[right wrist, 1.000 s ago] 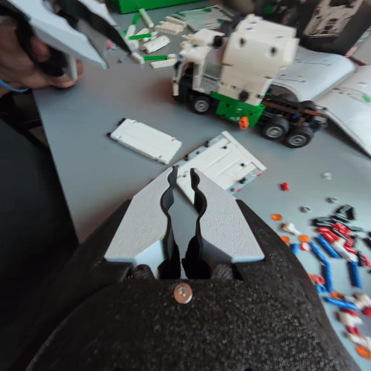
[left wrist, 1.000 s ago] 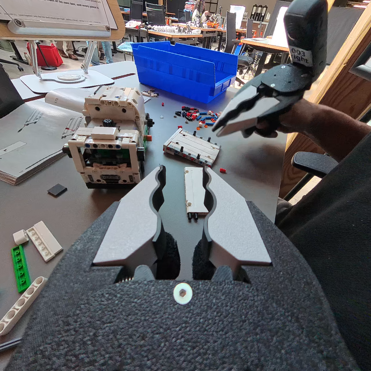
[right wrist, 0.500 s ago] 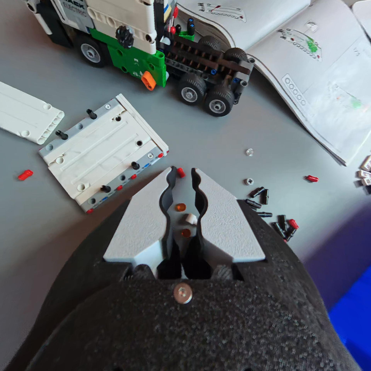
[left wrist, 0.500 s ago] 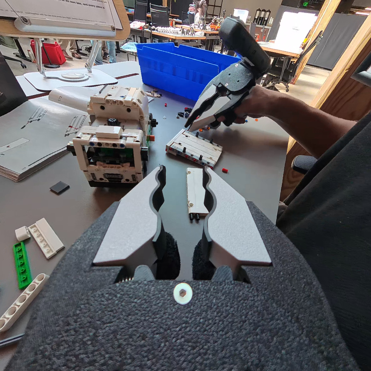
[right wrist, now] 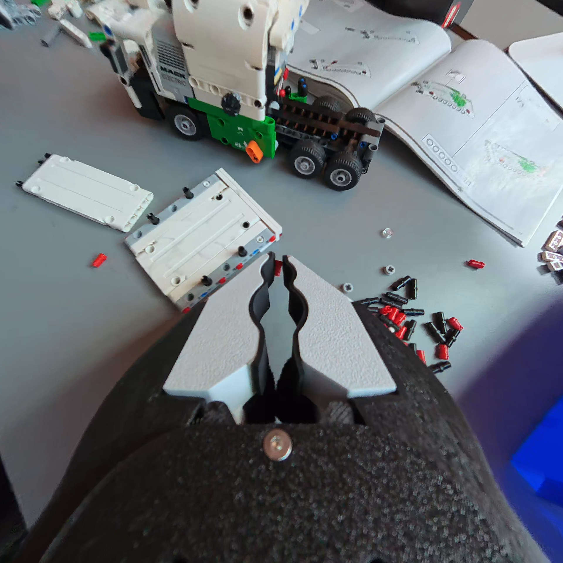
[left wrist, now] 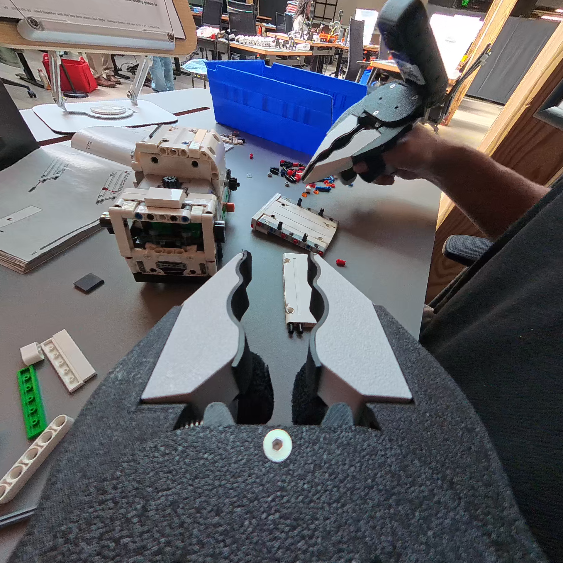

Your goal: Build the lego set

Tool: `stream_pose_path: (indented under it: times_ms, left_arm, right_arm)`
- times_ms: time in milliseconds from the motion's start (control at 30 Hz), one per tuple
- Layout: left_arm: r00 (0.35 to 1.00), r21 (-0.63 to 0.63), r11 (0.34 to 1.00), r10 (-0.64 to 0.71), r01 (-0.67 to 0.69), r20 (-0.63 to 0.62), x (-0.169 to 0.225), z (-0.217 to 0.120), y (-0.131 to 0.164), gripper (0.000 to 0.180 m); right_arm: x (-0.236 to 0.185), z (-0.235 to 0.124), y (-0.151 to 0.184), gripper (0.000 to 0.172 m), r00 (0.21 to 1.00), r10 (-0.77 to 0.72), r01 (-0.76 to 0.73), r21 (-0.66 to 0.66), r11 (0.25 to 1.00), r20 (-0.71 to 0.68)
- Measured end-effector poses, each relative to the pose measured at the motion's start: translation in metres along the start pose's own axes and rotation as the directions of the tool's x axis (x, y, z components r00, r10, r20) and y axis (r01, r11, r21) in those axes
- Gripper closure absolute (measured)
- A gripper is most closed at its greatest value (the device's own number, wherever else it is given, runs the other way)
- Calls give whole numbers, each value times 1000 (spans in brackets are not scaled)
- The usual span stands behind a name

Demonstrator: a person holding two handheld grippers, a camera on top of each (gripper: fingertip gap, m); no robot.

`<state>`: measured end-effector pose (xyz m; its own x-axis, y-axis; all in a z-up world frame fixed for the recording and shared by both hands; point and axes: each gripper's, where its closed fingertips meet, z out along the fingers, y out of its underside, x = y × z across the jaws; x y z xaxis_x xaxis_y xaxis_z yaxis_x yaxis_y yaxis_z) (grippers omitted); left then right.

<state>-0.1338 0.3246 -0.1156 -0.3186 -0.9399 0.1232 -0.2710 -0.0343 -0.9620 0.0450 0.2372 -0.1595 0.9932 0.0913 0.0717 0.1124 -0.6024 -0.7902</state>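
A small red pin (right wrist: pixel 277 268) is pinched between the fingertips of the right gripper (right wrist: pixel 276 262), whose jaws are drawn almost together on it, above the grey table (right wrist: pixel 335 210). Just to the left of those tips lies a white and grey panel assembly (right wrist: pixel 201 237) studded with black and red pins, and beyond it to the left a long white panel (right wrist: pixel 85 195) lies flat. To the right of the fingers a heap of black and red pins (right wrist: pixel 411 323) is scattered, with two small grey round pieces (right wrist: pixel 388 269) and a clear stud (right wrist: pixel 387 233) a little farther off. At the far side a white and green toy truck (right wrist: pixel 231 91) stands side-on, its rear wheels close to an open instruction booklet (right wrist: pixel 457 122). A blue bin (right wrist: pixel 542 451) is seen blurred at the near right edge.

The left gripper (left wrist: pixel 278 259) is held with its jaws well apart and nothing between the pads; it hovers over the dark table (left wrist: pixel 91 310). Beneath its right finger (left wrist: pixel 344 320) the long white panel (left wrist: pixel 294 289) is partly covered. The truck (left wrist: pixel 170 207) stands to the far left of the tips, the panel assembly (left wrist: pixel 294 224) ahead of them. Loose white and green beams (left wrist: pixel 61 362) lie at the near left. The right gripper (left wrist: pixel 307 178), gripped by a hand (left wrist: pixel 405 155), is seen over the pin heap in front of the blue bin (left wrist: pixel 274 100)
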Motion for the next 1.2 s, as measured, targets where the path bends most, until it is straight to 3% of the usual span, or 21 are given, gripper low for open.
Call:
stream_pose_path:
  times_ms: [100, 200, 367, 600, 967, 1200]
  left_arm:
    - [1000, -4, 1000, 6, -6, 2, 0, 0, 1, 145]
    - [1000, -12, 1000, 8, -8, 2, 1, 1, 2, 145]
    - [1000, -16, 1000, 18, -18, 0, 2, 2, 2, 145]
    - [999, -25, 999, 39, -38, 3, 4, 3, 3, 145]
    - [997, -33, 997, 71, -70, 23, 4, 4, 5, 145]
    - [997, -21, 997, 80, -79, 24, 5, 2, 3, 145]
  right_arm:
    - [-18, -14, -10, 169, 1000, -5, 3, 54, 999, 24]
    - [-62, -18, -16, 169, 989, -24, 11, 91, 996, 148]
    - [-119, 0, 7, 168, 957, -86, 92, -8, 996, 277]
    - [-121, 8, 21, 168, 966, -85, 104, -66, 992, 246]
    - [-121, 2, 5, 161, 973, -66, 65, 13, 998, 221]
    - [-127, 17, 11, 159, 977, -80, 95, -67, 993, 197]
